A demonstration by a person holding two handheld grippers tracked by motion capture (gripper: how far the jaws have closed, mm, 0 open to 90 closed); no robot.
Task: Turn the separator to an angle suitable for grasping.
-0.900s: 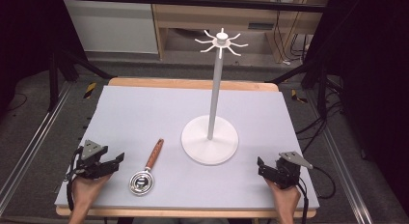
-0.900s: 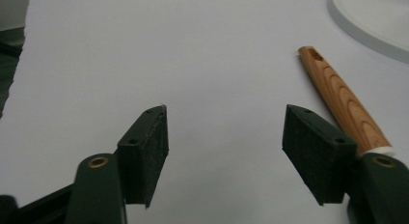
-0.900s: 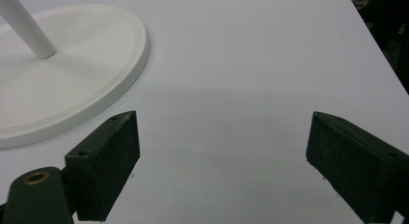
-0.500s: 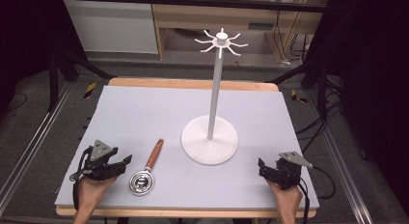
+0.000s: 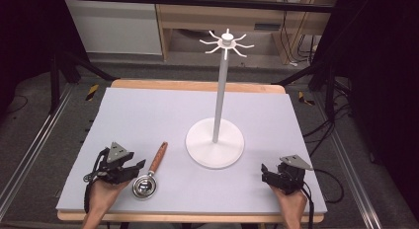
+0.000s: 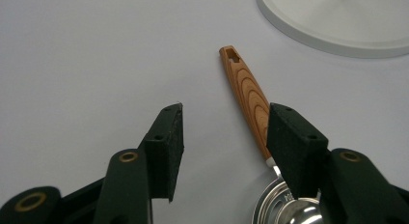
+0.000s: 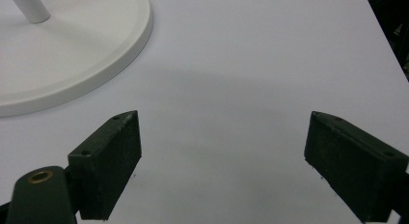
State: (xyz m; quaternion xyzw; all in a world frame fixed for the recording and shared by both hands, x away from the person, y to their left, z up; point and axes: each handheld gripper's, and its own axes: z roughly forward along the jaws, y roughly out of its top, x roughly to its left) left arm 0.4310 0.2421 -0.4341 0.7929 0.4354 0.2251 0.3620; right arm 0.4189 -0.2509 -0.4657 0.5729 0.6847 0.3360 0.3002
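A measuring spoon [image 5: 148, 175] lies on the near left of the pale tabletop [image 5: 148, 115], its steel bowl toward the person and its wooden handle [image 6: 248, 96] slanting away toward the white stand [image 5: 215, 142] at centre; the left hand-held gripper [image 5: 132, 168] sits low just beside the bowl, jaws parted and holding nothing; in the left gripper view one black pad stands over the joint where wood meets steel, the other on bare tabletop to the left, so the handle is near the gap but not yet between the pads. The right hand-held gripper [image 5: 266, 173] waits at the near right edge, well apart from the spoon, jaws spread wide and empty, with the rim of the stand's round base [image 7: 72, 45] off to its left in its own view.

The spoon looks light and rigid, unlikely to bend or break; the polished bowl would probably be slick and rounded, a poor place for flat pads; the handle, flat-sided and grained, seems the better hold, likely around its broad middle, across its width, where the pads would bear evenly; a grip too close to the bowl may let the far end swing. The notched hole [image 6: 233, 53] at the handle's far end appears meant for hanging, and the stand's hooks [image 5: 227, 43] sit high on its thin pole, so leaving that tip free of the pads seems wise; lying flat, the thin handle gives little height to pinch, so the jaws may need to come down close to the surface.
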